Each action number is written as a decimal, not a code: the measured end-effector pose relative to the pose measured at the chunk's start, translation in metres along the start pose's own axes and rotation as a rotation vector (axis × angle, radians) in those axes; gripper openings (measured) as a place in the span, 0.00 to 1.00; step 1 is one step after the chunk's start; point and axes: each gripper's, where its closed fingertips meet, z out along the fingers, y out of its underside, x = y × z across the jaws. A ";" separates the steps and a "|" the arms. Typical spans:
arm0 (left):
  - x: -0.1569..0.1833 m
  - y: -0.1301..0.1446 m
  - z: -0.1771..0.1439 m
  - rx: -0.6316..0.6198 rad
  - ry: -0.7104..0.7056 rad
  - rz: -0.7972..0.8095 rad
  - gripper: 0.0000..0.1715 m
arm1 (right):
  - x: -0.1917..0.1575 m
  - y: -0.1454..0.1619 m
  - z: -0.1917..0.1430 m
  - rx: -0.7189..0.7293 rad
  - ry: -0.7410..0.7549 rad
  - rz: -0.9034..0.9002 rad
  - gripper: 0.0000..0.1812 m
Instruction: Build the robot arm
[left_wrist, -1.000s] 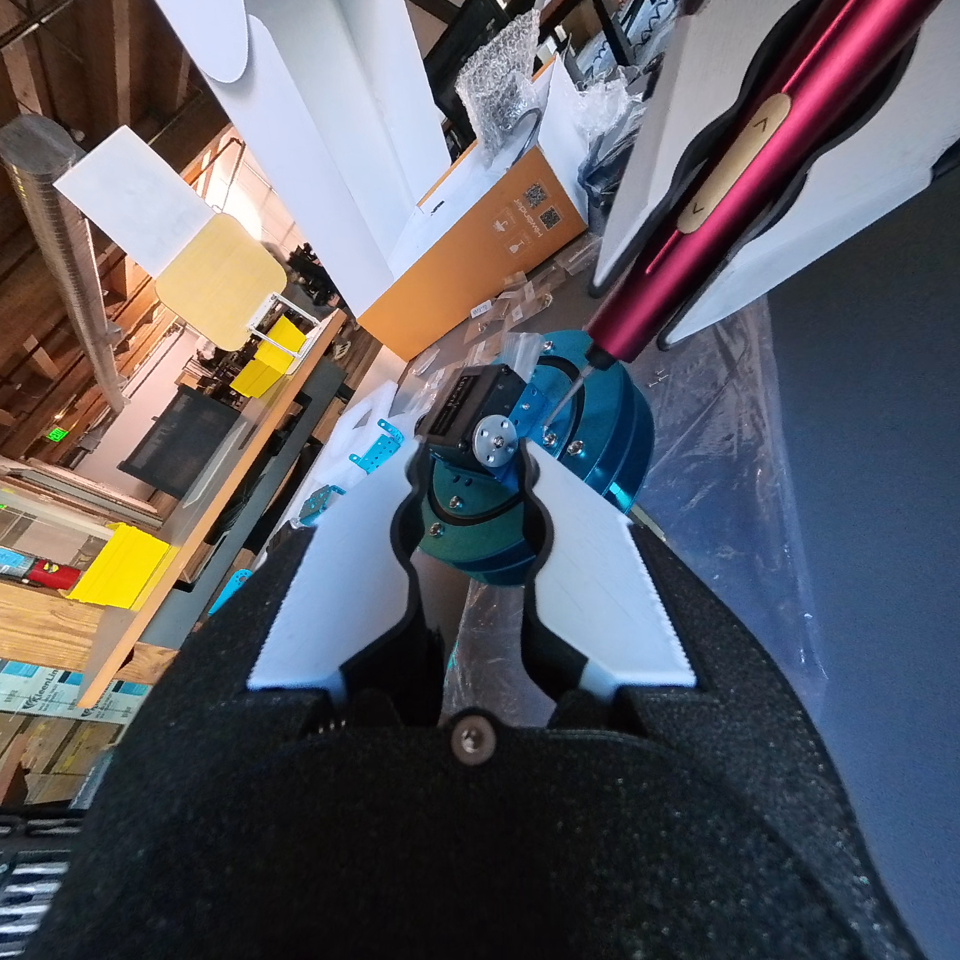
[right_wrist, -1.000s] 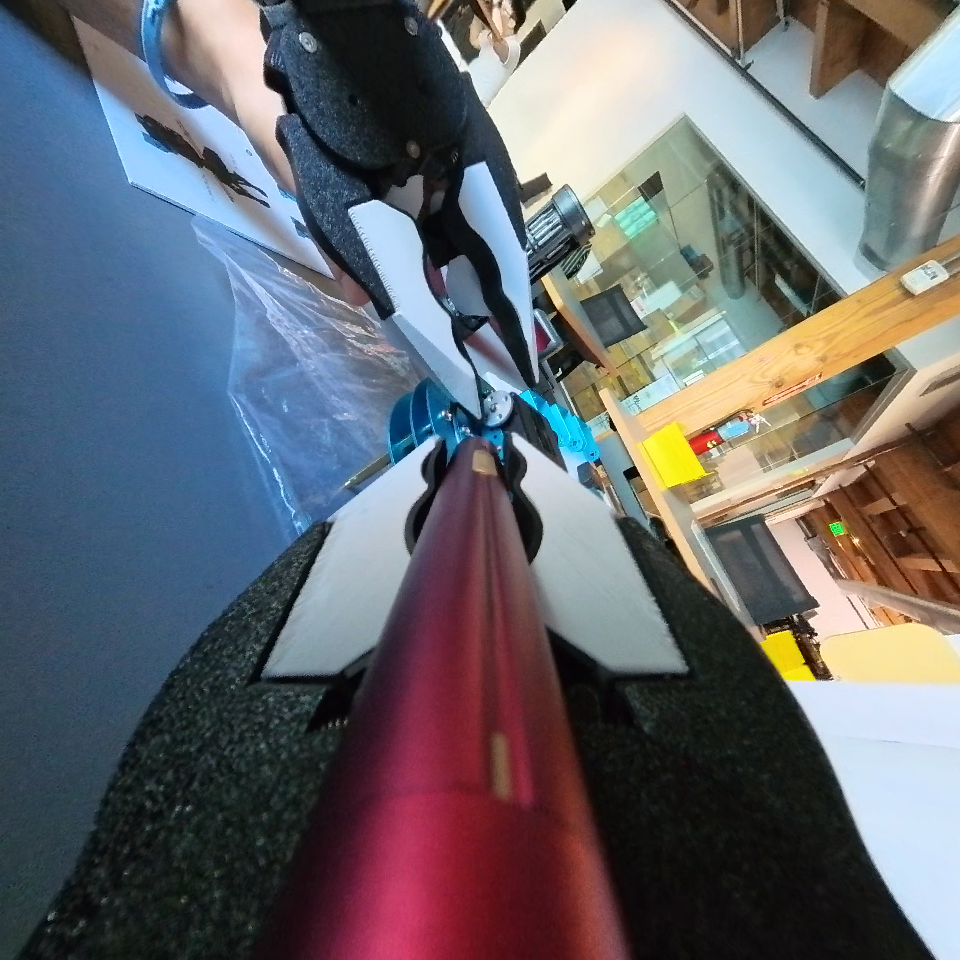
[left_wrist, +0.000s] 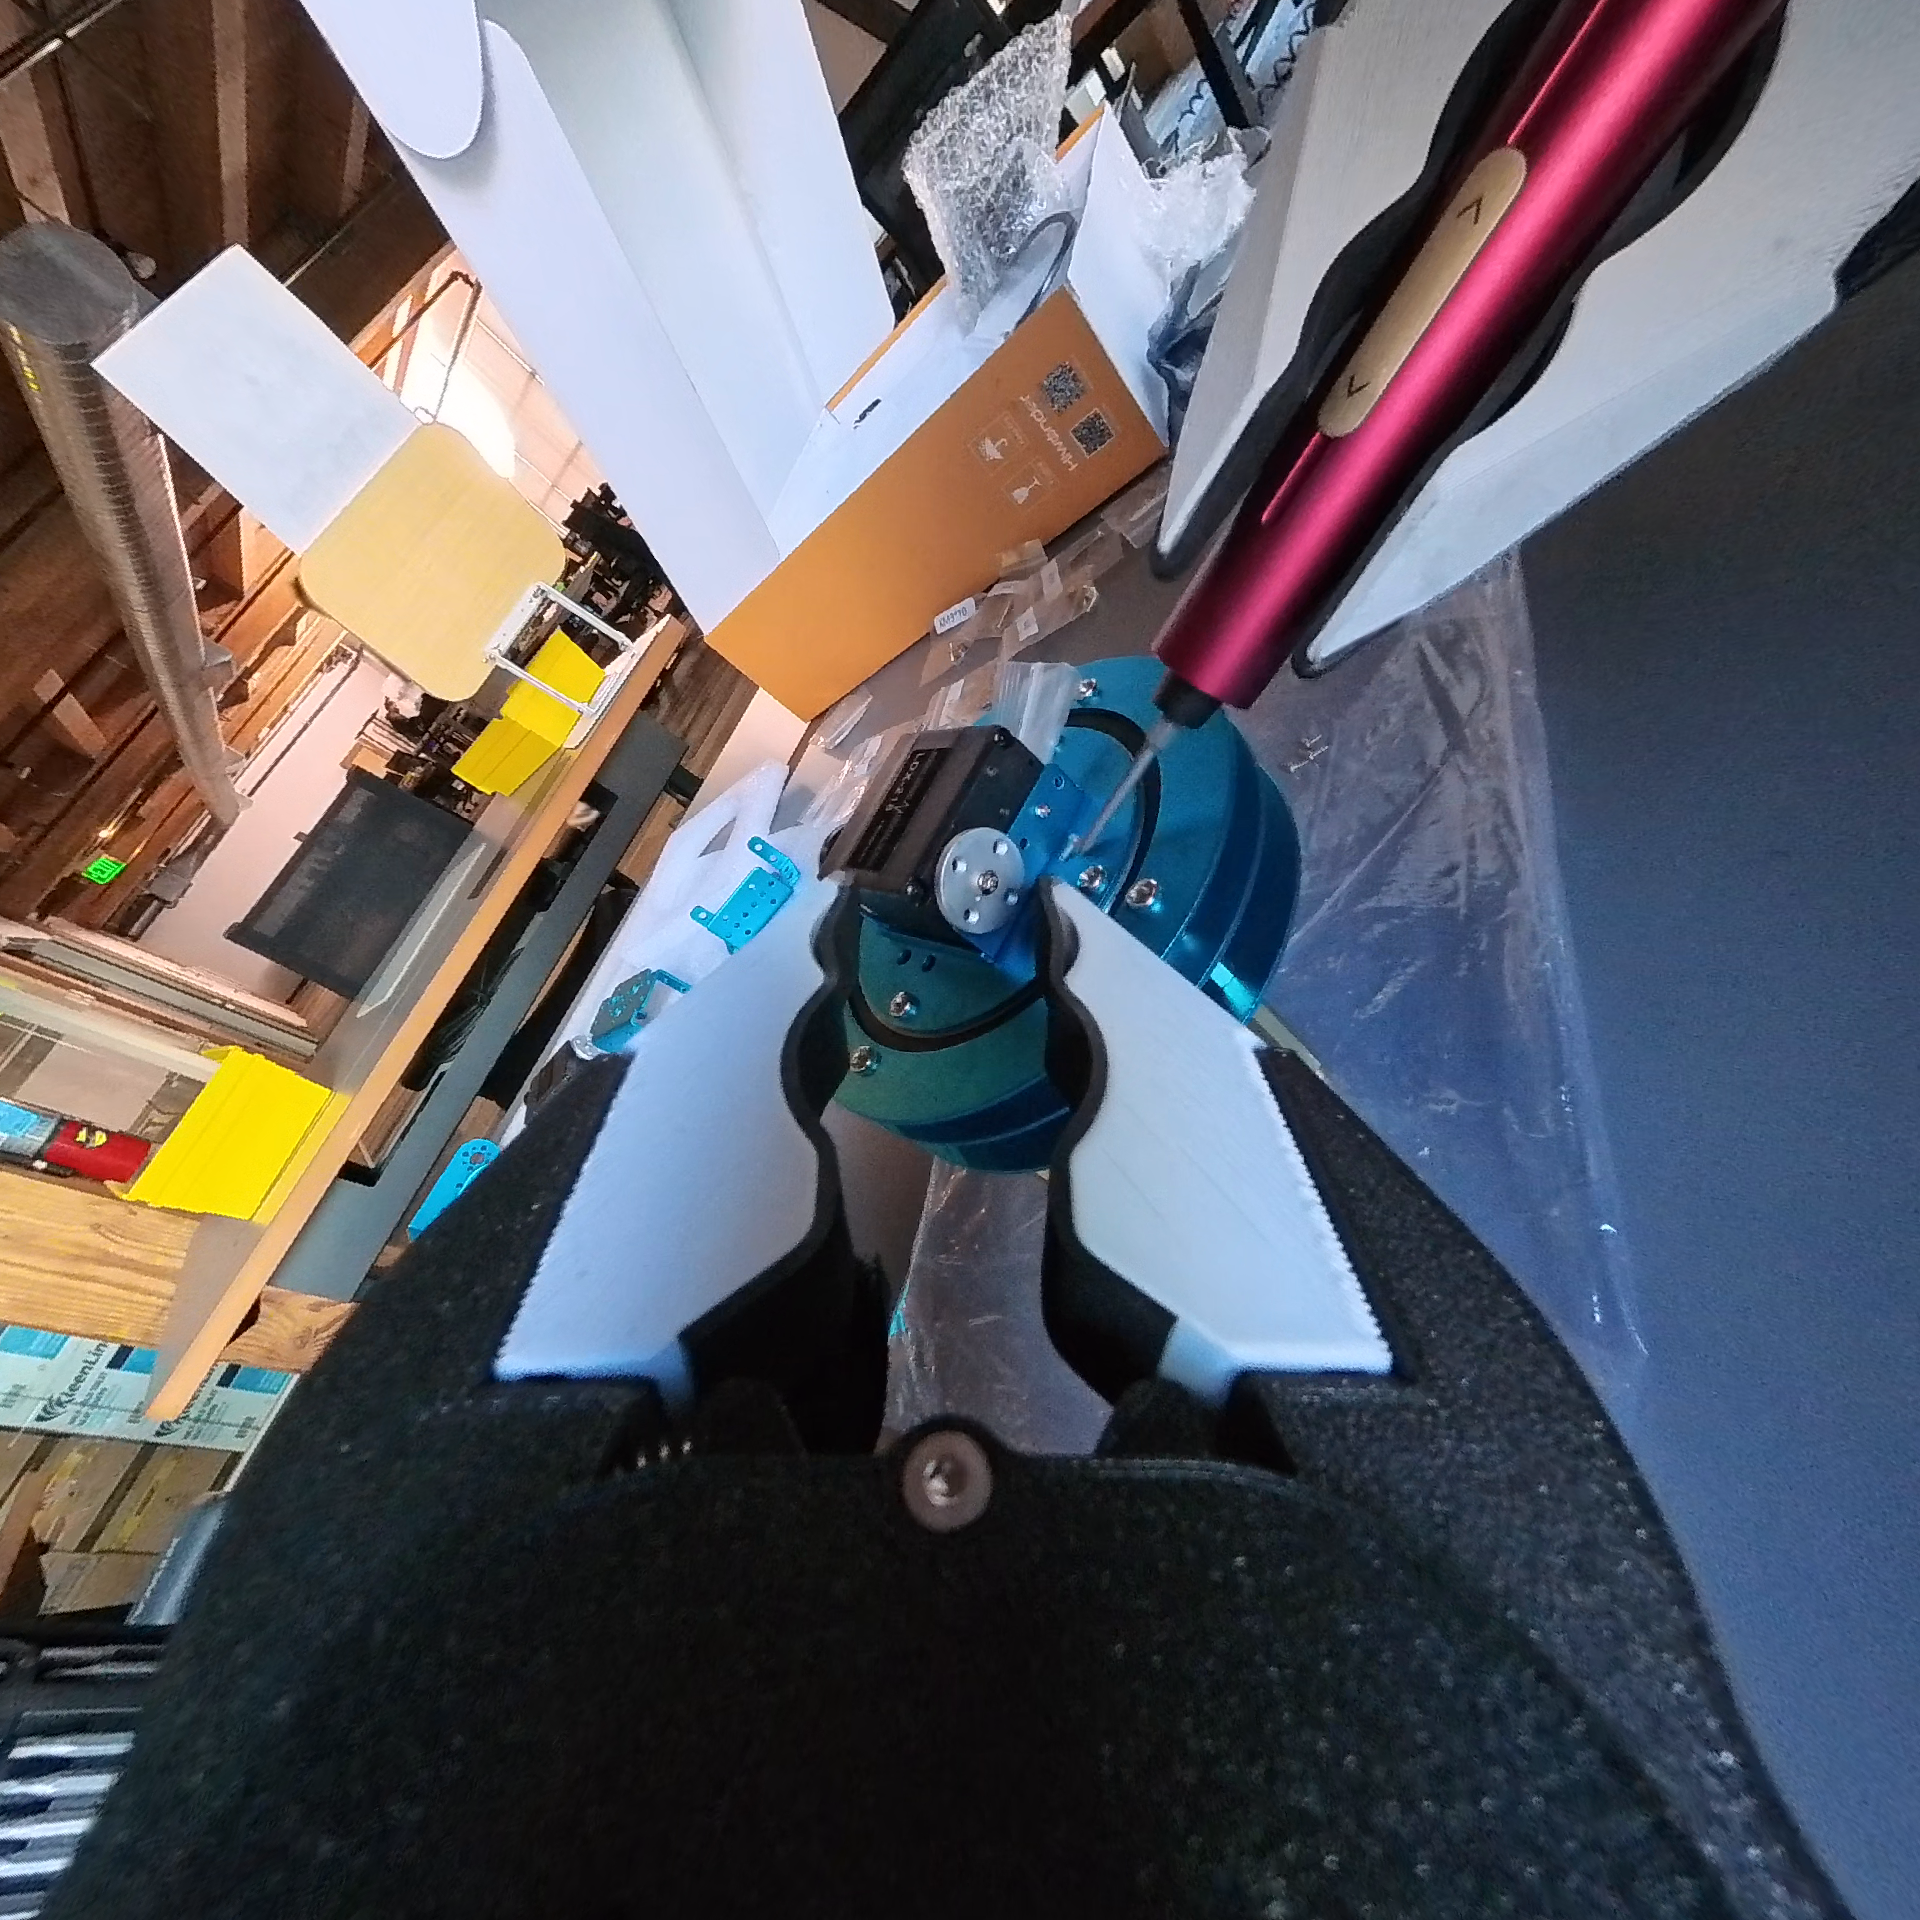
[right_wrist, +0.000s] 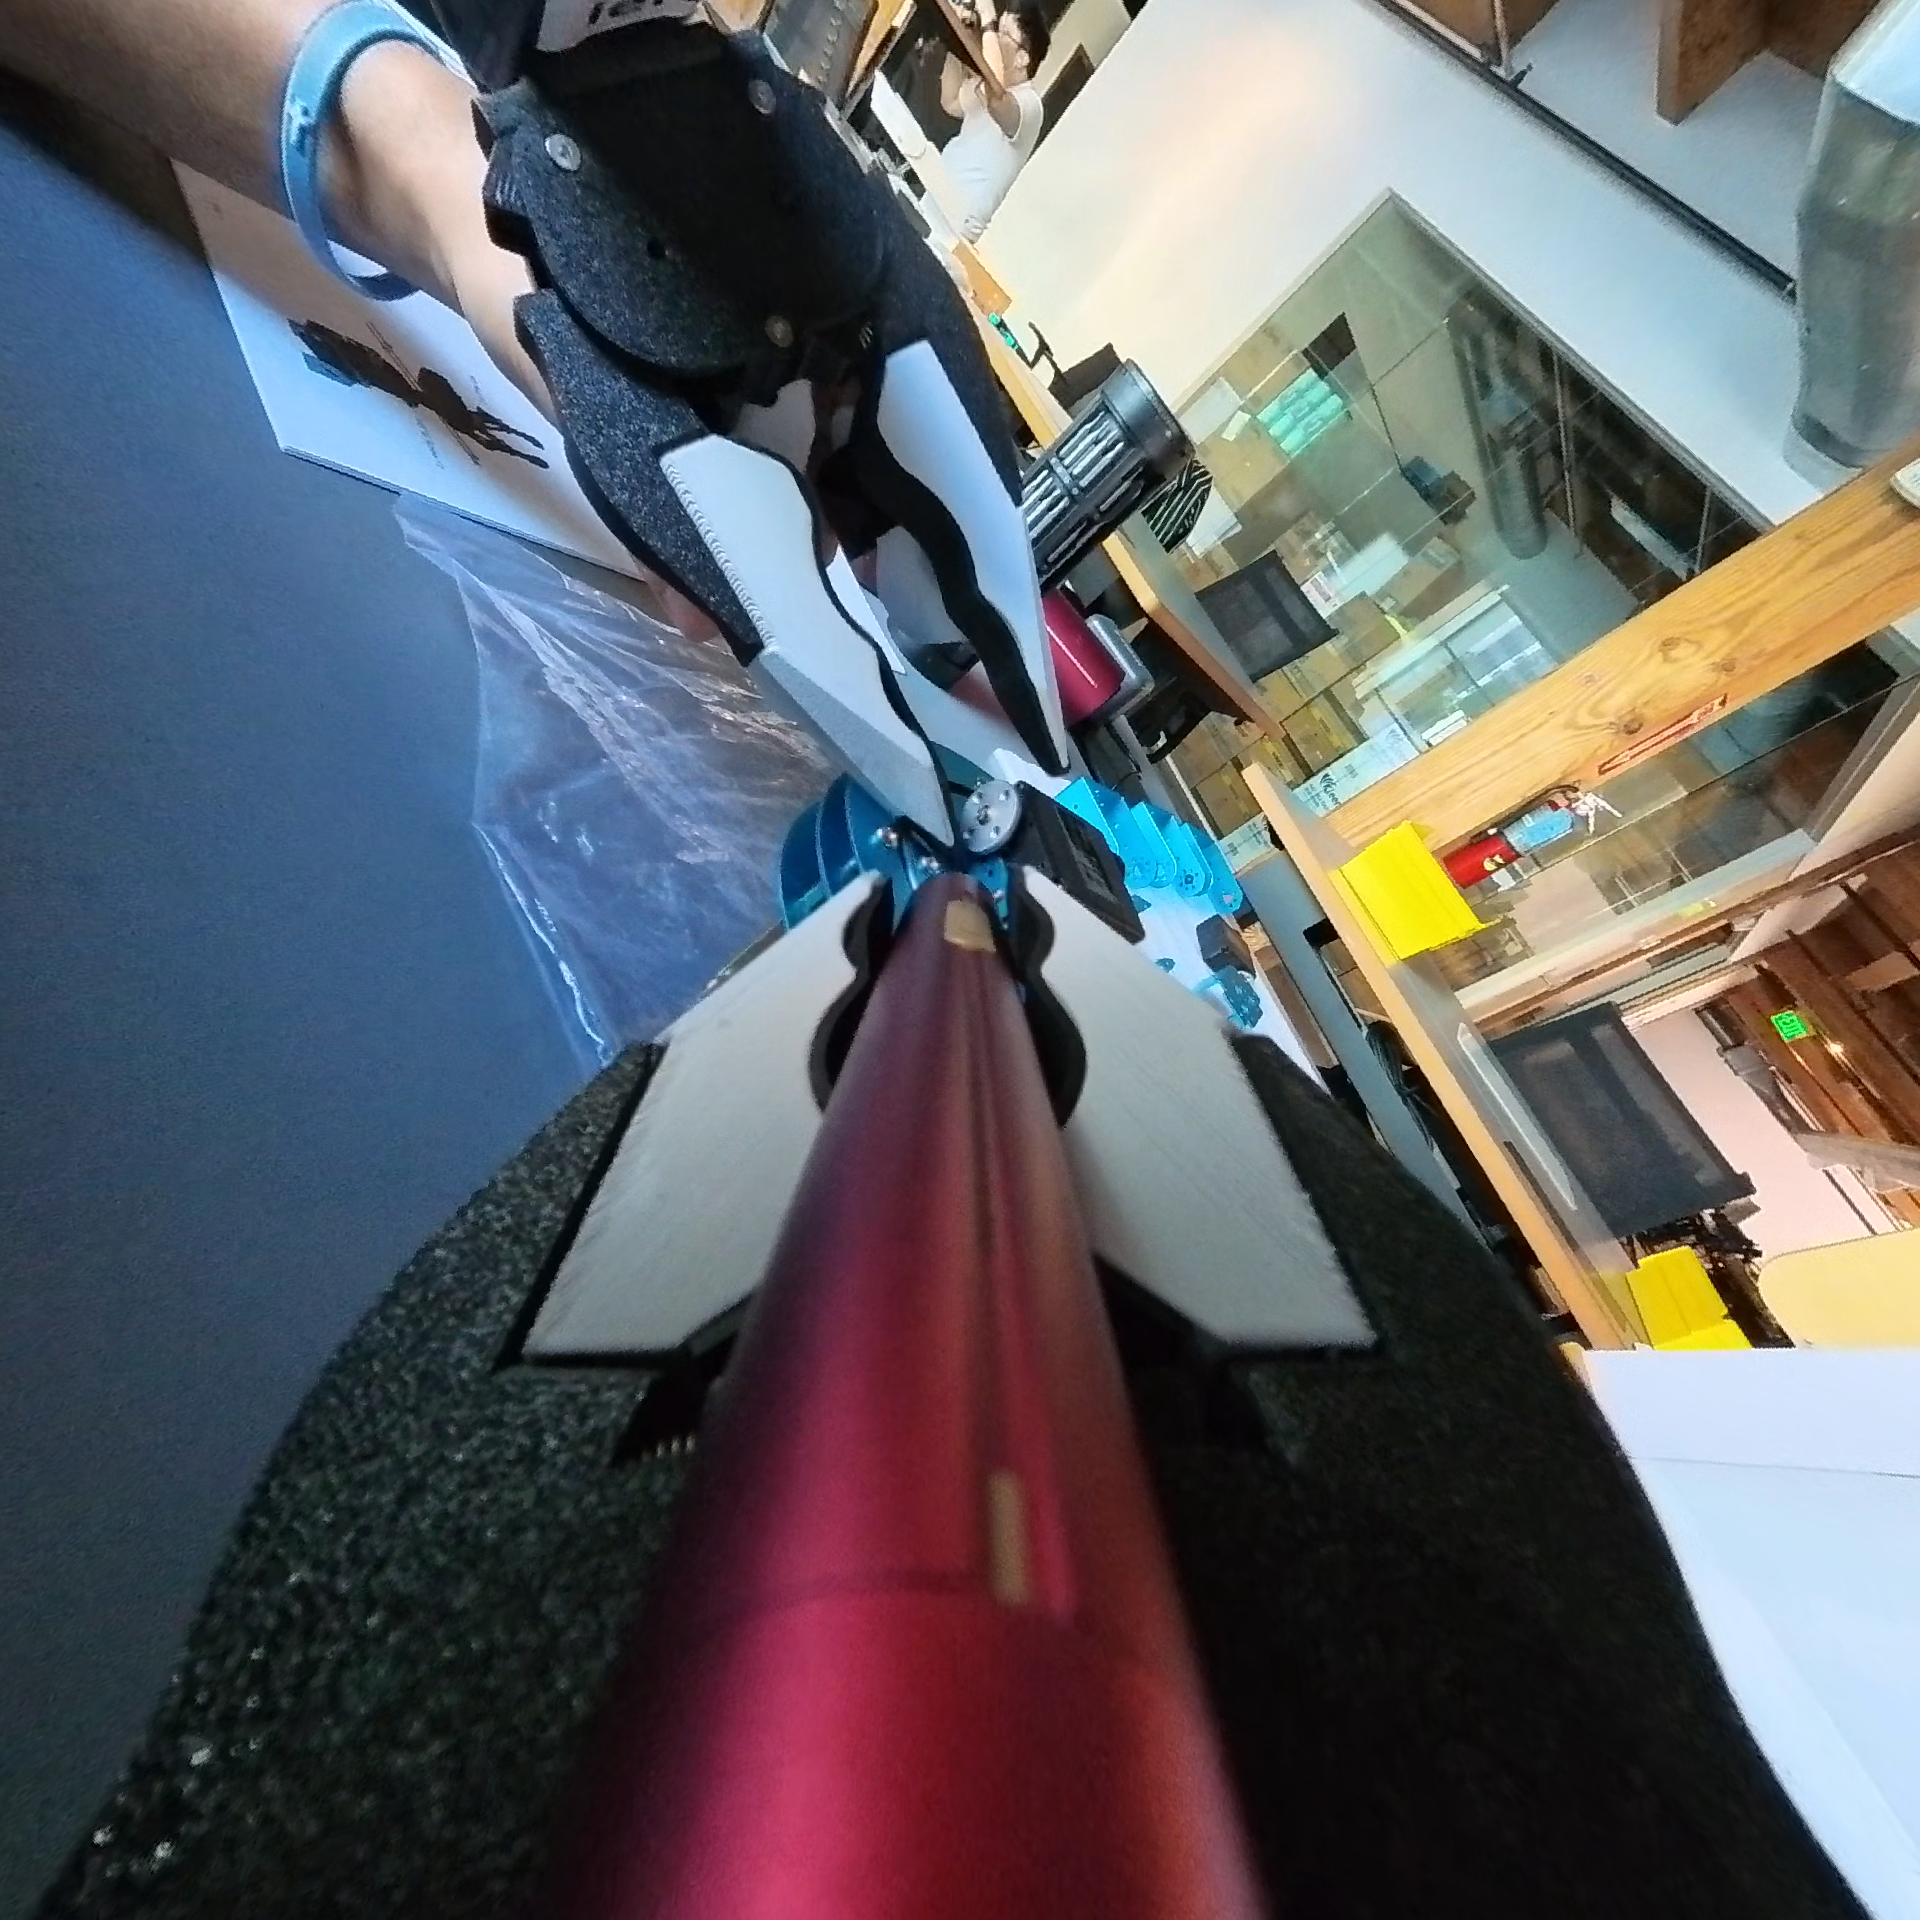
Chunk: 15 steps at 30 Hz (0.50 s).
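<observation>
The left tool has its white fingers closed in on a black servo motor, the tips pressing at either side of the motor and its blue bracket; the exact contact on the far side is hidden. A silver round horn sits on the servo face between the fingertips. The servo stands on a blue round metal base, which rests on a clear plastic bag spread over the dark grey table. The right tool is clamped on a red electric screwdriver, its body lying lengthwise between the white fingers. In the left wrist view the same screwdriver comes down from the upper right, and its thin bit meets the blue bracket just beside the silver horn. In the right wrist view the left tool appears from above, held by a hand wearing a light blue wristband, with its tips at the servo. A white printed booklet lies on the table behind that hand. Farther off in the left wrist view stand an orange cardboard box holding bubble wrap, small packets of parts near it, and loose blue brackets on white foam.
</observation>
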 end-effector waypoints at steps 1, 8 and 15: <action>0.000 0.000 0.000 0.000 0.002 -0.003 0.19 | 0.000 0.000 0.000 0.000 0.002 -0.001 0.12; -0.001 0.000 0.000 -0.001 -0.002 -0.002 0.19 | 0.007 0.006 -0.002 -0.024 0.012 0.032 0.12; -0.002 -0.002 -0.002 0.009 0.005 -0.034 0.19 | 0.007 0.001 -0.003 0.000 0.012 0.032 0.12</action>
